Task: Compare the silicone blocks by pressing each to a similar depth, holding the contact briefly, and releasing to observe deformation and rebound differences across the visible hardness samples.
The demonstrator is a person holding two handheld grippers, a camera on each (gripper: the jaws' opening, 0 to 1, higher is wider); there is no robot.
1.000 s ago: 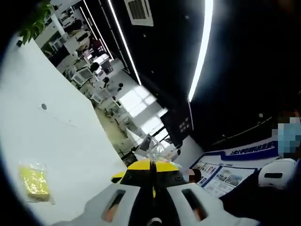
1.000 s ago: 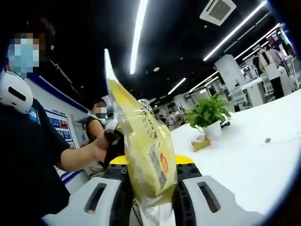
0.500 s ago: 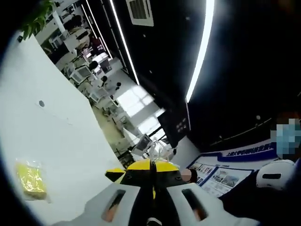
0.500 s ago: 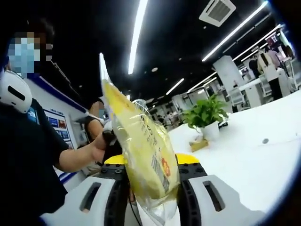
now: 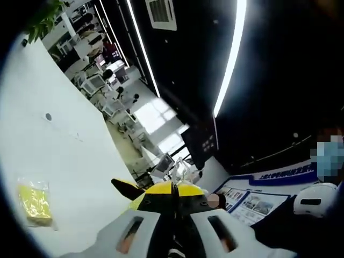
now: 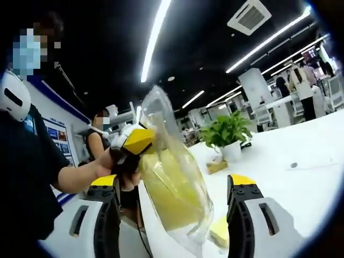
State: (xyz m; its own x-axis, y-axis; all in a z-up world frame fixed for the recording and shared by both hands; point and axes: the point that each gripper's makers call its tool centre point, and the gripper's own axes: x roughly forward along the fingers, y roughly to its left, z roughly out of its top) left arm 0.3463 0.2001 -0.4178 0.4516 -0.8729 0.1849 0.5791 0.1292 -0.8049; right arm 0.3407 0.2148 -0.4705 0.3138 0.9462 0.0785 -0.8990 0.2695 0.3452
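Right gripper view: the right gripper (image 6: pixel 173 215) is seen with its 2 jaws spread wide apart, the clear bag (image 6: pixel 174 188) hanging between them without being clamped by either. The bag is transparent plastic and a yellow silicone block (image 6: pixel 169 201) is visible inside its lower half. The bag's upper edge is pinched by the left gripper (image 6: pixel 137 142), whose yellow-tipped jaws are closed on the plastic at the left of the bag; a person's hand (image 6: pixel 115 164) is wrapped around that gripper's body. A second yellow piece (image 6: pixel 219 232) is seen low down, just beside the bag's bottom corner, on the white tabletop (image 6: pixel 301 177). A potted plant (image 6: pixel 228 134) stands farther back on the tabletop, with a small tan object (image 6: pixel 217 166) near its base. A person in a dark shirt (image 6: pixel 24 161) is seen at the left.

In the left gripper view, the left gripper's yellow tips (image 5: pixel 172 189) are seen pressed together, with crumpled clear plastic (image 5: pixel 180 171) rising just beyond them. A separate small packet (image 5: pixel 33 201) holding yellow material lies flat on the white tabletop (image 5: pixel 64 150), well apart from the gripper. Long ceiling light strips (image 5: pixel 232 54) run overhead, and a blue-and-white wall panel (image 5: pixel 258 199) is visible at the right.
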